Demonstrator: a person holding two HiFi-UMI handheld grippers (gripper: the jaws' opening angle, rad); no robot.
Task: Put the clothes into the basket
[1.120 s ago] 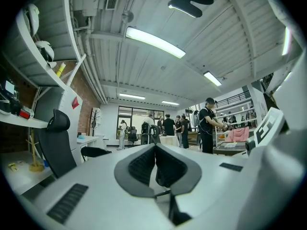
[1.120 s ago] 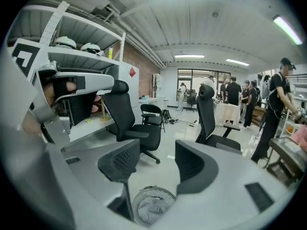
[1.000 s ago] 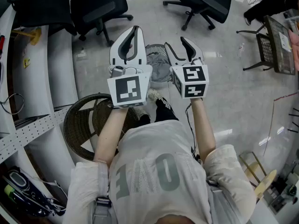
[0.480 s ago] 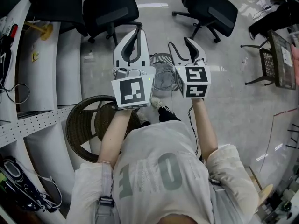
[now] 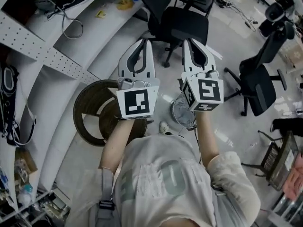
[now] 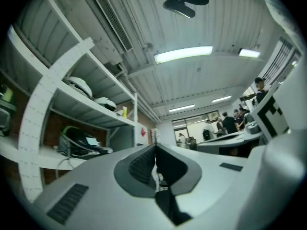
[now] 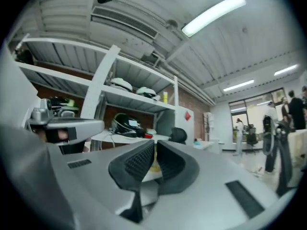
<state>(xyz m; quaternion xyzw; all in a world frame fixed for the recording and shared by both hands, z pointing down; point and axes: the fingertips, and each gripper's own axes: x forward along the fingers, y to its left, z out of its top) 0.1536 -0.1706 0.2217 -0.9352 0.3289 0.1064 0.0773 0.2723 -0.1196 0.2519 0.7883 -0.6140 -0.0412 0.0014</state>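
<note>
The left gripper [image 5: 143,44] is keeping its jaws together on nothing. The right gripper [image 5: 188,44] has just been closing and is meeting empty. The wicker basket [image 5: 85,109] is sitting on the floor below the left gripper, and 1 office chair [image 5: 182,25] is standing ahead. The shirt [image 5: 161,183] lettering is showing too faint to read.

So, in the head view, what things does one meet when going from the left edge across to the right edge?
Hanging cables → round basket → left gripper, jaws together → right gripper, jaws together → black chair
</note>
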